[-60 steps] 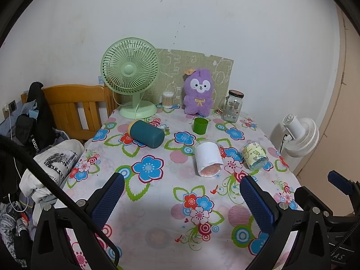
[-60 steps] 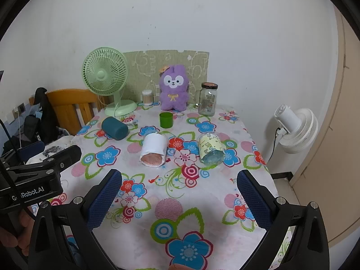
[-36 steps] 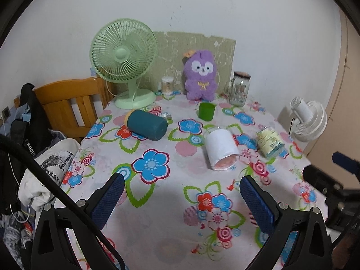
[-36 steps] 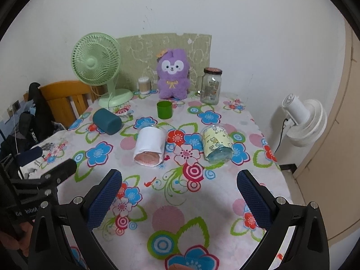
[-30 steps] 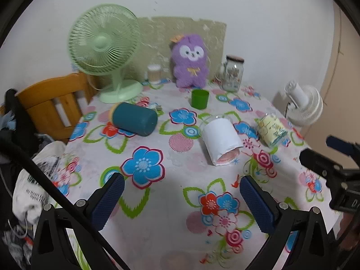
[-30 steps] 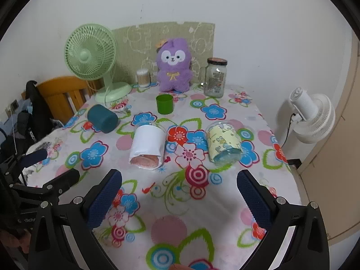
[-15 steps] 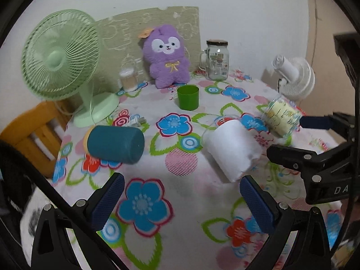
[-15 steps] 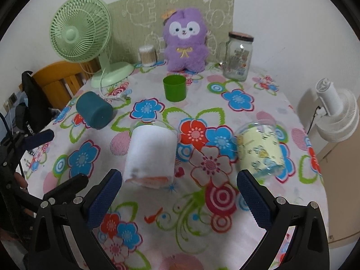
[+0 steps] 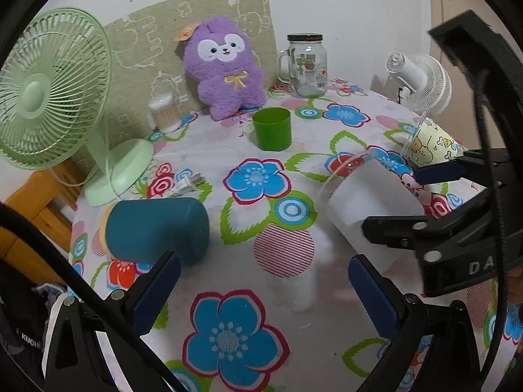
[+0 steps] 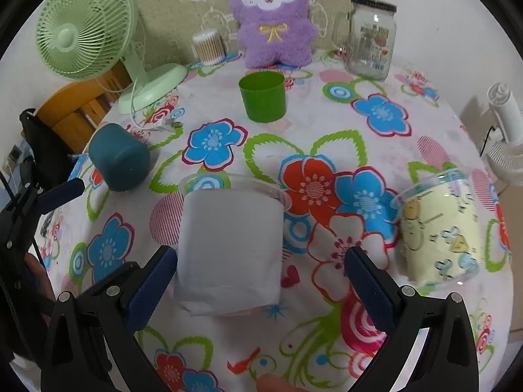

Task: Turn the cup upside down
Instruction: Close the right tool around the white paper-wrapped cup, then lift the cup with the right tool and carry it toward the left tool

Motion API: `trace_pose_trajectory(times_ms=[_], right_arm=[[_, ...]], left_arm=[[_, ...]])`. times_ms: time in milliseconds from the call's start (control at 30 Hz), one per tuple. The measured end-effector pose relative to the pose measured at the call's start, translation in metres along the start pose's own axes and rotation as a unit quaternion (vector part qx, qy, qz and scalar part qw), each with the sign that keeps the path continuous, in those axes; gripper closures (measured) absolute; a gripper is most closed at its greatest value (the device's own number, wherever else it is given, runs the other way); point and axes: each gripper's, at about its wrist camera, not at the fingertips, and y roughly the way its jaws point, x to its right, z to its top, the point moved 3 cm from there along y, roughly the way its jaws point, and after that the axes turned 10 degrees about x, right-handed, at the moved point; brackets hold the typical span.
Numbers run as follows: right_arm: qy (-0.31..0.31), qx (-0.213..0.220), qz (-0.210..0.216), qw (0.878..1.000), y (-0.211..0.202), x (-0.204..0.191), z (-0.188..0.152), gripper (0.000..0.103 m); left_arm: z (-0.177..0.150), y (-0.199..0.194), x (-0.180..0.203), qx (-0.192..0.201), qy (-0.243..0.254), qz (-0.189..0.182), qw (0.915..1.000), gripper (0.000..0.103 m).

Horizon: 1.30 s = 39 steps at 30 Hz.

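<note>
1. The right gripper (image 10: 260,274) is spread wide around the white-sleeved clear cup (image 10: 228,248), which lies on its side between the pads, its left side just beside the left pad (image 10: 153,281).
2. The left gripper (image 9: 261,289) is also spread, holding nothing, over bare flowered tablecloth (image 9: 228,336).
3. A teal cup (image 9: 157,228) lies on its side just ahead of the left gripper's left finger.
4. A yellow cartoon cup (image 10: 441,232) lies right of the right gripper.
5. Farther ahead stand a green cup (image 10: 262,96), plush rabbit (image 10: 273,16), glass jar (image 10: 371,37) and green desk fan (image 10: 81,23).
6. Between the white-sleeved cup and the green cup the cloth is open.
</note>
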Motion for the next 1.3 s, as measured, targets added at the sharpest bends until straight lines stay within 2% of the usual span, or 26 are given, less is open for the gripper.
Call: trace_pose_trajectory(times_ms=[100,167,233,300,400,867,1200,1300], right_arm=[[-0.001,-0.008,0.002,1.000,0.007,-0.002,0.001,0.001],[-0.005,-0.010,0.002,1.000,0.010,-0.004,0.001,0.005],[-0.008,-0.016,0.005,1.000,0.013,-0.005,0.001,0.024],[-0.008,-0.029,0.012,0.999,0.017,-0.005,-0.002,0.035],[-0.013,-0.029,0.016,0.999,0.016,-0.006,-0.004,0.040],[-0.066,0.011,0.034,0.997,-0.050,-0.021,-0.024,0.043],[-0.106,0.028,0.039,0.993,-0.104,-0.029,-0.073,0.043],[-0.106,0.021,0.039,0.993,-0.113,-0.027,-0.091,0.043]], left_arm=[[-0.001,0.007,0.001,-0.006,0.006,-0.012,0.9999,0.000],[-0.002,0.010,0.003,-0.009,0.013,-0.013,0.9998,0.000],[-0.003,0.013,0.005,-0.012,0.015,-0.014,0.9997,0.000],[-0.005,0.015,0.006,-0.015,0.016,-0.013,0.9997,0.000],[-0.006,0.014,0.007,-0.017,0.019,-0.012,0.9996,0.000],[-0.003,-0.038,0.046,0.007,0.041,-0.042,0.9982,0.000],[-0.040,-0.092,0.086,0.005,0.033,-0.057,0.9978,0.000],[-0.056,-0.106,0.098,-0.002,0.034,-0.053,0.9980,0.000]])
